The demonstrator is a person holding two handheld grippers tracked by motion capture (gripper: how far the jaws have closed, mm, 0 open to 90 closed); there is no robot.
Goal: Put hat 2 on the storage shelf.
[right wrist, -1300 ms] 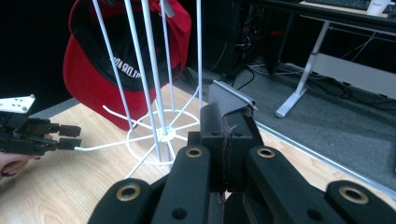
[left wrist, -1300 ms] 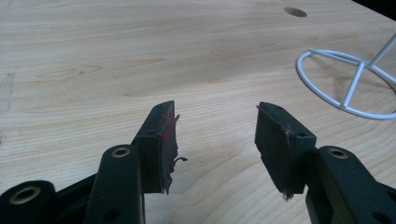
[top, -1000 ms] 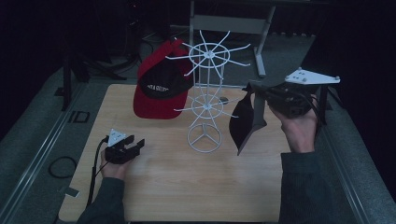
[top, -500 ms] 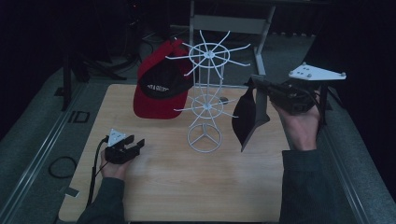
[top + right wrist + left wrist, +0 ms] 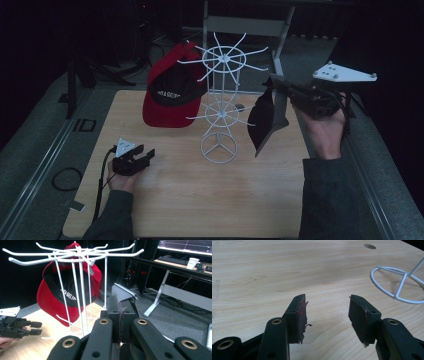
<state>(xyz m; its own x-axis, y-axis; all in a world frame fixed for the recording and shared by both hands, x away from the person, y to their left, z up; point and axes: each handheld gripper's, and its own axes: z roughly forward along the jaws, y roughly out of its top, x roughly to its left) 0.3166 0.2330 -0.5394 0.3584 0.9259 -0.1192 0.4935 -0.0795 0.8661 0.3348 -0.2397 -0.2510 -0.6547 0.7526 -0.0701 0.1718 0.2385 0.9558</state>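
The right tool point(image 5: 276, 86) is raised off the table point(image 5: 190, 200), jaws clamped on a black cap point(image 5: 264, 120) that hangs below it, just beside the white wire rack point(image 5: 222, 107). A red cap point(image 5: 170, 95) hangs on the rack's far side. The left tool point(image 5: 142, 157) rests low near the table, jaws apart, holding nothing.

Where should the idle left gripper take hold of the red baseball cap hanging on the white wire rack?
Grip the red baseball cap at its lower edge, coming from the table's left side. It hangs off the white wire rack's left prongs with that edge facing the open left gripper, clear of the wires.
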